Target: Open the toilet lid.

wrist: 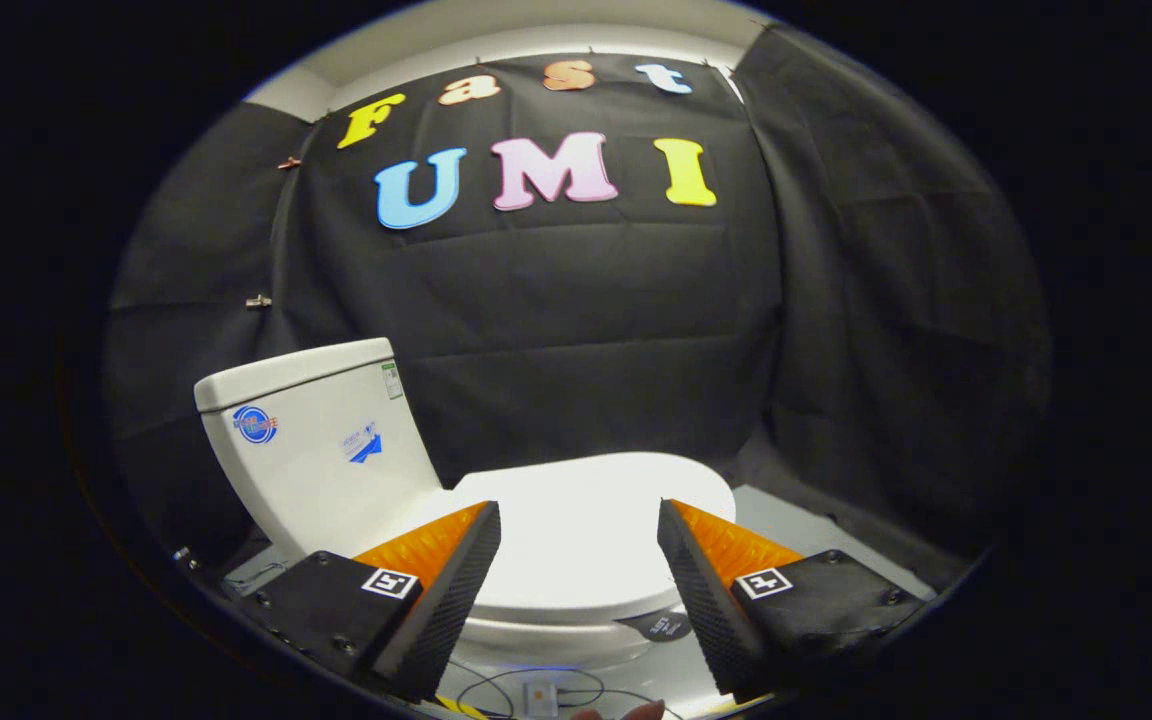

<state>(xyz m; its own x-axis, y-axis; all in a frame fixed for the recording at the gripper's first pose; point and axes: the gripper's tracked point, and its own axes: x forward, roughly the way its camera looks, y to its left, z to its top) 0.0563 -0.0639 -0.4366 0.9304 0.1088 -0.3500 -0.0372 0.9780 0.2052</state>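
A white toilet stands ahead of me, its lid (pixel 586 520) lying flat and closed over the bowl. The tank (pixel 311 450) rises behind and to the left of the lid, with stickers on its side. My gripper (pixel 579 512) is open, its two fingers spread wide, hovering above the near side of the lid. The left finger (pixel 446 580) and right finger (pixel 701 580) frame the lid's middle without touching it. Nothing is held between them.
A pale floor (pixel 786 520) runs around the toilet base, with black cloth walls close behind and to the right. Thin cables and a small white box (pixel 539 697) lie on the floor below the bowl's rim.
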